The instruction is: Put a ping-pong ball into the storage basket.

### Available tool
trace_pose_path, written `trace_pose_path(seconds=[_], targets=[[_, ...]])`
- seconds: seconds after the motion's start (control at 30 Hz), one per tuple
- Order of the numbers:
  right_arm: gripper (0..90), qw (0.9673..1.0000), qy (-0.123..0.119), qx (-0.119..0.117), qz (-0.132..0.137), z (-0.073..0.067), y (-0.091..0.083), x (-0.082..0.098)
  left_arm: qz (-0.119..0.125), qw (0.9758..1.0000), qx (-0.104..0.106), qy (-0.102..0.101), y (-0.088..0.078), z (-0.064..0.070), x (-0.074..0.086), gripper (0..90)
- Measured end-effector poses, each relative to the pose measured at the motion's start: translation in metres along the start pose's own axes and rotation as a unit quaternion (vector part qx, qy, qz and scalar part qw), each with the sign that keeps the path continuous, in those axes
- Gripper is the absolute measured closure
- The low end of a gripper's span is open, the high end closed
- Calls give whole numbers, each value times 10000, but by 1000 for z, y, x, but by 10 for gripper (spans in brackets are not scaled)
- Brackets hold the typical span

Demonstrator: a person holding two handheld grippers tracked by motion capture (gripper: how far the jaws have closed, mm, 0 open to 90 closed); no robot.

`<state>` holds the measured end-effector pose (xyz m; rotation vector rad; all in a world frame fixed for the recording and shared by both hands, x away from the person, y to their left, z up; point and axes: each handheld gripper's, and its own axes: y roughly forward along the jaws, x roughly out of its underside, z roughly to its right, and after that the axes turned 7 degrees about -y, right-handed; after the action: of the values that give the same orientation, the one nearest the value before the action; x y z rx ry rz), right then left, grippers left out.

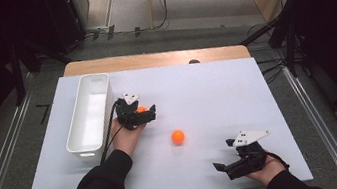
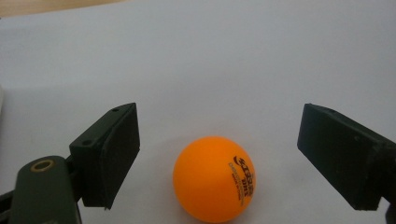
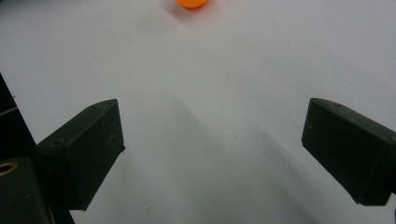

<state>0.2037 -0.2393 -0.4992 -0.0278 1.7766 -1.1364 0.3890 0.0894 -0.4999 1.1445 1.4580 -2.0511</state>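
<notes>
L claw (image 1: 143,112) wide open, jaws either side of orange ball (image 2: 214,179) w/ printed logo; ball sits on white tabletop (image 1: 216,92) between the pads, clear gap each side, not gripped. In high view this ball peeks out at claw's 12 o'clock, just beside white bin (image 1: 89,112), which lies at claw's 9 o'clock. 2nd orange ball (image 1: 178,136) loose mid-tabletop, approx 4 o'clock from L claw, well apart from both claws. R claw (image 1: 226,159) open too, nothing between jaws, resting low near front edge; 2nd ball at its 12 o'clock in R gripper view.
</notes>
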Motion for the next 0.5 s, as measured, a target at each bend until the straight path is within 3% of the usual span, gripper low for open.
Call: trace_pose_path(seconds=[0.4,0.5], targets=[[43,10000,-32,-10,0,0,0,0,-149,9999,-38,-17,4,-2,8,132],[43,10000,-50,-18,-18,0,0,0,-202,9997,-48,86,4,0,8,132]])
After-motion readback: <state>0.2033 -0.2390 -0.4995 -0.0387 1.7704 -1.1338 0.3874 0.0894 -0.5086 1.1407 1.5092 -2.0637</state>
